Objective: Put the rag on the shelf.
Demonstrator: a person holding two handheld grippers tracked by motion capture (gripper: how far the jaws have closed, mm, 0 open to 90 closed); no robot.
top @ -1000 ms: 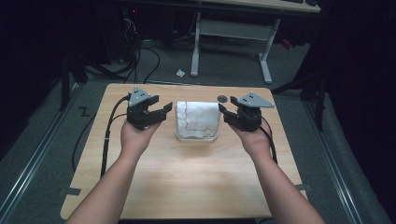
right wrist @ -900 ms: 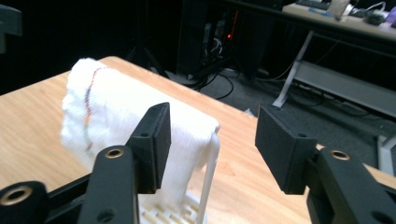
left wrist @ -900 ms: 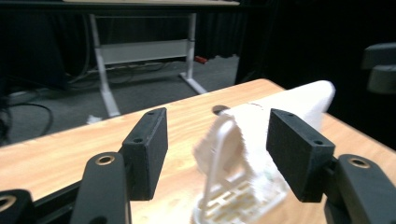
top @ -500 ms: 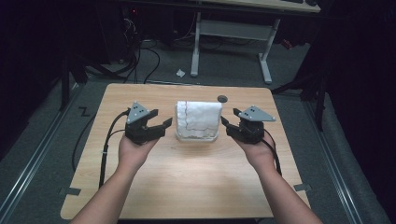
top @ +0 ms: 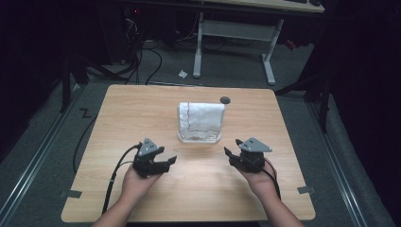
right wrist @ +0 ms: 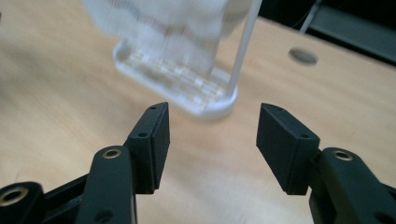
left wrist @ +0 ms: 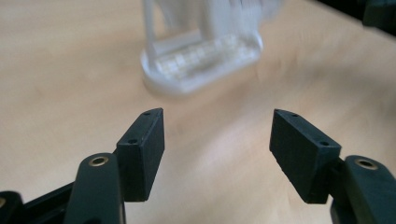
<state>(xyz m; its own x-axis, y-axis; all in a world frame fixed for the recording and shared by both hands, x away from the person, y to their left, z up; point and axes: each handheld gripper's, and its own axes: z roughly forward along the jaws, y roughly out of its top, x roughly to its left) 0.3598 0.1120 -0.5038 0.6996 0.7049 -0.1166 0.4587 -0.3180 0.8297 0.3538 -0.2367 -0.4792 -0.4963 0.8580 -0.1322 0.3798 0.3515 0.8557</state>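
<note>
Looking along my right gripper (right wrist: 212, 135), I see its two black jaws spread wide with nothing between them but bare wooden table (right wrist: 56, 121). Just past the jaw tips stands a clear plastic holder (right wrist: 187, 88) on an oval base, with a thin upright wall at its right end. Something white and soft sits in it (right wrist: 154, 23), probably a folded cloth or napkins; it is too blurred to tell. A small dark round spot (right wrist: 303, 56) lies on the table farther off to the right

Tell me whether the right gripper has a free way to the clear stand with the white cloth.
Probably yes: the right gripper is open, and bare table lies between it and the clear stand.
</note>
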